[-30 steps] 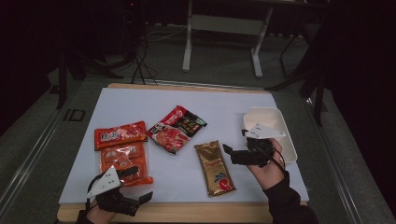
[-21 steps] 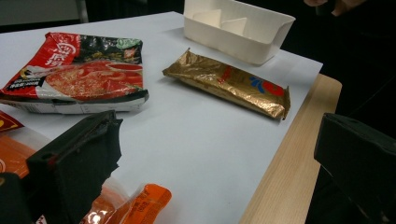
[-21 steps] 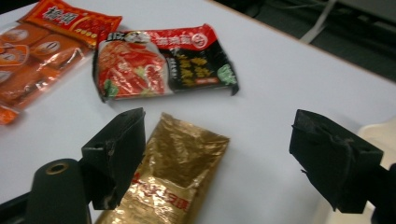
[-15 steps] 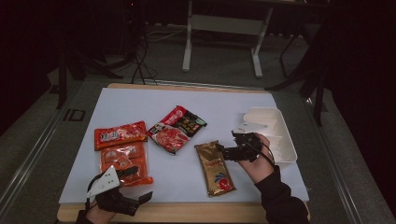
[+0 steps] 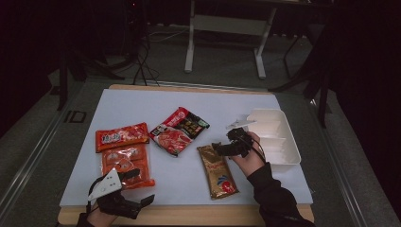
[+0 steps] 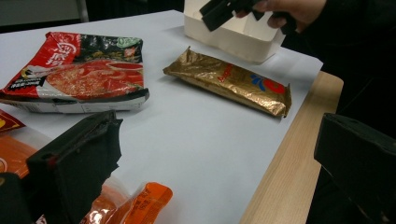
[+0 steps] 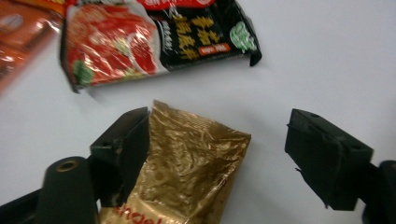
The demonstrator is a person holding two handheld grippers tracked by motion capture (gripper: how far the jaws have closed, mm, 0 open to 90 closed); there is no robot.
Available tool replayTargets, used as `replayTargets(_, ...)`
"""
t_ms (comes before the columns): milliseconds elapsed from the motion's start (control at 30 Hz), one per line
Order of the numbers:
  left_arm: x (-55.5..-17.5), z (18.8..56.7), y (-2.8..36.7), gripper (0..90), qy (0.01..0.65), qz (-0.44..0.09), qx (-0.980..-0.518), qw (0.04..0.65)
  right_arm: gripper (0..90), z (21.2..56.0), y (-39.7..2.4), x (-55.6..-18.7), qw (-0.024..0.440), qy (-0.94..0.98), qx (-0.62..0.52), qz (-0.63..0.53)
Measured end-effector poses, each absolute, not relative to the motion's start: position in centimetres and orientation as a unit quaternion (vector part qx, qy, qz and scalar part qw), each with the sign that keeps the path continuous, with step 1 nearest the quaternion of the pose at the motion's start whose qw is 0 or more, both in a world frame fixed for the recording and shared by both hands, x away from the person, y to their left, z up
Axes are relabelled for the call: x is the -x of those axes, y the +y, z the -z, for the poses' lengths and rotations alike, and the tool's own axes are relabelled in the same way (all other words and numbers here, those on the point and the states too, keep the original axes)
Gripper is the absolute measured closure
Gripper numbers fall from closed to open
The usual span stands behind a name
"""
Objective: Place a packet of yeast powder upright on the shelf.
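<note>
Right gripper view: the right gripper point(image 7: 217, 154) has been narrowing its still-wide jaws, straddling the gold packet point(image 7: 187, 172) at lower centre, evidently to grasp it.

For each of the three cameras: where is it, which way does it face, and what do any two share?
High view: above the near table edge, facing forward and down; both forearms, left tongs, right tongs.
Left gripper view: on the left tongs, looking across the table; own black jaws.
Right gripper view: on the right tongs, open, looking down; own jaws.
Shared by all: the gold packet.
</note>
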State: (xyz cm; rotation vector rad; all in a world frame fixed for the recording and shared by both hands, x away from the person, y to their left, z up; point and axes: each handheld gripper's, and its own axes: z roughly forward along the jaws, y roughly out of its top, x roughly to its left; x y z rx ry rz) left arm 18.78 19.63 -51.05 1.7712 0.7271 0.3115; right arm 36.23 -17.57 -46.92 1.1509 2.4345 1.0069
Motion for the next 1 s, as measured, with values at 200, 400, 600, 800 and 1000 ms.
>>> replayTargets(200,-18.8,51.1,19.6,0.6,0.309,-0.131,-0.754,0.564,24.7,48.6,-16.9,-37.3,0.126,0.842,-0.403,-0.335)
replayTargets(400,-18.9,51.2,19.6,0.7,0.309,-0.126,-0.756,0.563,24.6,50.0,-16.5,-38.2,0.115,0.841,-0.418,-0.323)
replayTargets(600,-18.9,51.2,19.5,0.6,0.308,-0.124,-0.757,0.562,24.6,50.8,-16.5,-38.7,0.108,0.841,-0.426,-0.316)
replayTargets(800,-18.9,51.2,19.4,0.6,0.306,-0.123,-0.76,0.56,27.3,52.0,-16.3,-39.1,0.098,0.844,-0.433,-0.3)
replayTargets(1000,-18.9,51.2,19.4,0.6,0.303,-0.121,-0.761,0.561,43.0,52.7,-16.3,-39.0,0.083,0.842,-0.441,-0.301)
